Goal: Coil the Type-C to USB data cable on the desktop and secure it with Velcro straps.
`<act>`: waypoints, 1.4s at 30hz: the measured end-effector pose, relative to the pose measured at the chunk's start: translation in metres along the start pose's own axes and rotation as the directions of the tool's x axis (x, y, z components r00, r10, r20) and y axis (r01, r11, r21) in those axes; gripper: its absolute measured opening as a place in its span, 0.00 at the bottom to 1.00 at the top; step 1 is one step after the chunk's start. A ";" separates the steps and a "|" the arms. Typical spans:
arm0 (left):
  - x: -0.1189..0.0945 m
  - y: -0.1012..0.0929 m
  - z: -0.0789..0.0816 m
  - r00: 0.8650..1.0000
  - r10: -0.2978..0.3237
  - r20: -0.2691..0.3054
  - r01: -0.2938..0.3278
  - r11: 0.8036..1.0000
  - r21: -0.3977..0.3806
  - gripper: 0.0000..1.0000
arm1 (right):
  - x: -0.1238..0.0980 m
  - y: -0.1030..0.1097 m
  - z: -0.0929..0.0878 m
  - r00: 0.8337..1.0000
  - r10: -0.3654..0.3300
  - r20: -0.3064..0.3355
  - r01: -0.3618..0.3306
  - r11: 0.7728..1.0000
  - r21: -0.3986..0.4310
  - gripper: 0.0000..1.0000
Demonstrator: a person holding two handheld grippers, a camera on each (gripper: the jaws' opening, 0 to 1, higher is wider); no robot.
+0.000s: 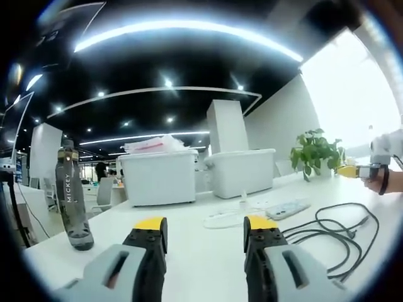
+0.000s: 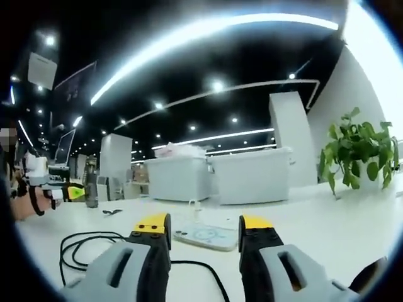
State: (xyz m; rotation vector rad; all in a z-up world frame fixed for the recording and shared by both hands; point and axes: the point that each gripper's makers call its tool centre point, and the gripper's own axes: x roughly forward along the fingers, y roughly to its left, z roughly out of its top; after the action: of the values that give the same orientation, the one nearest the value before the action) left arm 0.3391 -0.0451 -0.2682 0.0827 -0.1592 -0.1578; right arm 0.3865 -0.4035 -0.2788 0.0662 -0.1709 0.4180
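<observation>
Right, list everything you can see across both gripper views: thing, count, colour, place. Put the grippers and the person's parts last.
data cable: one, black, lying loose on the white desk, right of the left gripper.
desk: one, white, under everything.
power strip: one, white, on the desk beyond the cable.
storage bins: two, white, side by side at the desk's far side.
potted plant: one, green, at the desk's far right.
bottle: one, dark grey, upright at the desk's left edge.
small dark item: one, on the desk near the bottle; too small to identify.
left gripper: one, grey with black jaws and yellow tips, open, empty.
right gripper: same colours, open, empty.
hand: one, holding the right gripper.
</observation>
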 end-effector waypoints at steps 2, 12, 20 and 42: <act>0.000 0.001 0.000 1.000 0.003 0.001 -0.003 1.000 -0.001 0.50 | 0.000 0.001 -0.003 1.000 -0.001 -0.017 0.001 1.000 -0.002 0.43; 0.000 -0.001 -0.001 1.000 0.002 -0.001 -0.002 1.000 0.002 0.50 | -0.001 -0.003 -0.002 0.999 -0.019 -0.030 0.019 1.000 -0.004 0.44; -0.001 0.001 0.006 1.000 0.006 0.028 -0.008 0.999 0.046 0.50 | -0.005 -0.003 0.028 0.996 -0.023 0.087 0.021 0.999 0.027 0.41; -0.002 -0.011 0.017 0.997 -0.045 0.065 0.044 0.999 0.018 0.46 | 0.023 0.113 -0.021 0.854 0.434 -0.287 -0.436 0.898 0.060 0.31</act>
State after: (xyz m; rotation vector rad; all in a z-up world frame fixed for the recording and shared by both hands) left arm 0.3322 -0.0565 -0.2529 0.0976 -0.2236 -0.2038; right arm 0.3643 -0.2893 -0.2924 -0.0449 0.1127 0.8768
